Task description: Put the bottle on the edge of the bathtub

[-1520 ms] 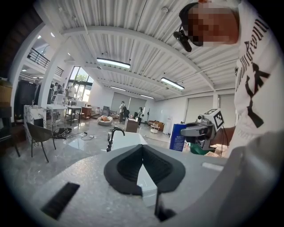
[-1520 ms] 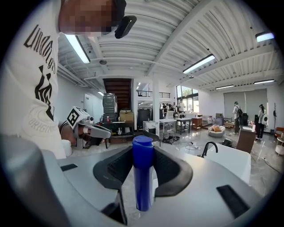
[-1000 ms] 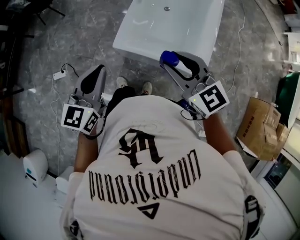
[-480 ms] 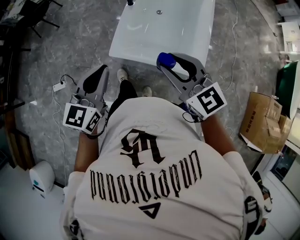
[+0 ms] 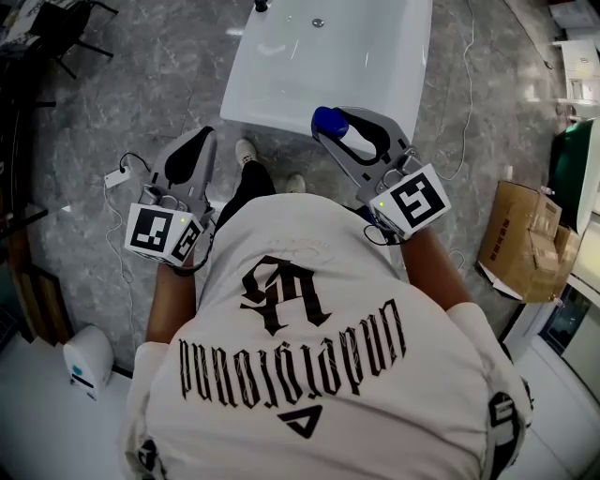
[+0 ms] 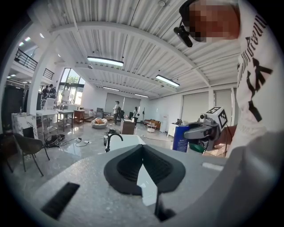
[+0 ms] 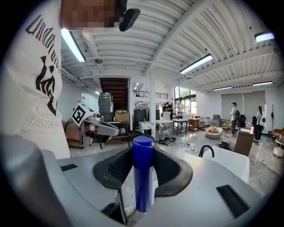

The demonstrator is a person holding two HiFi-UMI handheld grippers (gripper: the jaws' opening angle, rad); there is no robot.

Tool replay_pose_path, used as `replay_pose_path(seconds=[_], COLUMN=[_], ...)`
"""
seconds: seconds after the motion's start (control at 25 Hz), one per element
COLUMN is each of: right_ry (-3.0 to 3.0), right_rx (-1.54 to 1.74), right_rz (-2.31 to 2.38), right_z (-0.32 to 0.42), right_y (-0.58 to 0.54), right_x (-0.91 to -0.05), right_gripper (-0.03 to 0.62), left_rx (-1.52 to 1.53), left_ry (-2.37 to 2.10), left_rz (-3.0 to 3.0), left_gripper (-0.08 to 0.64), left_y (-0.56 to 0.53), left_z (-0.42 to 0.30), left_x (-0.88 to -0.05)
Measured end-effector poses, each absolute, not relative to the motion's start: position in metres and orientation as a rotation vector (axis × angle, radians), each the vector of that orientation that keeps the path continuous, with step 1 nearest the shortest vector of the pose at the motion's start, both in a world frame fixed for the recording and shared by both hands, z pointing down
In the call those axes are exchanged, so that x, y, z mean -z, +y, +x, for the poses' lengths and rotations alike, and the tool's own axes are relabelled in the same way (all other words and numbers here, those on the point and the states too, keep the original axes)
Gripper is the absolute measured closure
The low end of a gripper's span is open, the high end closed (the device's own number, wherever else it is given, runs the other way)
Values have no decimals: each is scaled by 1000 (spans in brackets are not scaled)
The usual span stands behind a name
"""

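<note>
Grey marbled floor [image 5: 169,75] runs under a wide, high-ceilinged hall, where the two gripper views show strip lights overhead and tables, chairs and a few people standing far off. At the top of the head view lies a white bathtub [image 5: 272,117], its black faucet [image 5: 260,6] at the far end; the same faucet shows in the left gripper view [image 6: 111,139] and the right gripper view [image 7: 206,150]. The person, in a white printed T-shirt [image 5: 309,337], stands at the tub's near end with both shoes [image 5: 246,150] on the floor just short of it. The right gripper [image 5: 349,127] points toward the tub with its fingers [image 5: 384,127] clamped on the bottle [image 5: 361,142], a white body with a blue cap. In its own view the bottle [image 7: 143,173] stands upright between the dark pads [image 7: 120,166], cap uppermost. The bottle is held in the air, its cap over the tub's near edge as the head view gives it, and it does not rest on the rim. The left gripper [image 5: 199,139] is held level beside the person's left leg, well apart from the tub, fingers [image 6: 168,170] closed together at the tips with nothing between them. A white power strip [image 5: 117,175] with its cable lies on the floor to the left, and an open cardboard box [image 5: 525,239] sits off to the right.
</note>
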State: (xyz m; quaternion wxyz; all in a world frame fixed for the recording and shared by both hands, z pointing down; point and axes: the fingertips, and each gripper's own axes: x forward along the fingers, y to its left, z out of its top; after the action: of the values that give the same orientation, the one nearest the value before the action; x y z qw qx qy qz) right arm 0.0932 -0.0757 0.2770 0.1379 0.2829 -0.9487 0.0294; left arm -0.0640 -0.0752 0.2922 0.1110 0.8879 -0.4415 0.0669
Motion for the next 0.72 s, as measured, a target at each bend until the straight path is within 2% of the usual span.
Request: replay_pose_path(seconds=[0.72], right_ry=[-2686], right_rx=[-103], right_rz=[824], right_z=[3], right_y=[-183], right_x=[-292], right_gripper=[445], left_rx=[-179], left_ry=[-1225], left_rz=[2607], left_gripper=[546], left_y=[-178], left_z=[-145], left_x=[-301])
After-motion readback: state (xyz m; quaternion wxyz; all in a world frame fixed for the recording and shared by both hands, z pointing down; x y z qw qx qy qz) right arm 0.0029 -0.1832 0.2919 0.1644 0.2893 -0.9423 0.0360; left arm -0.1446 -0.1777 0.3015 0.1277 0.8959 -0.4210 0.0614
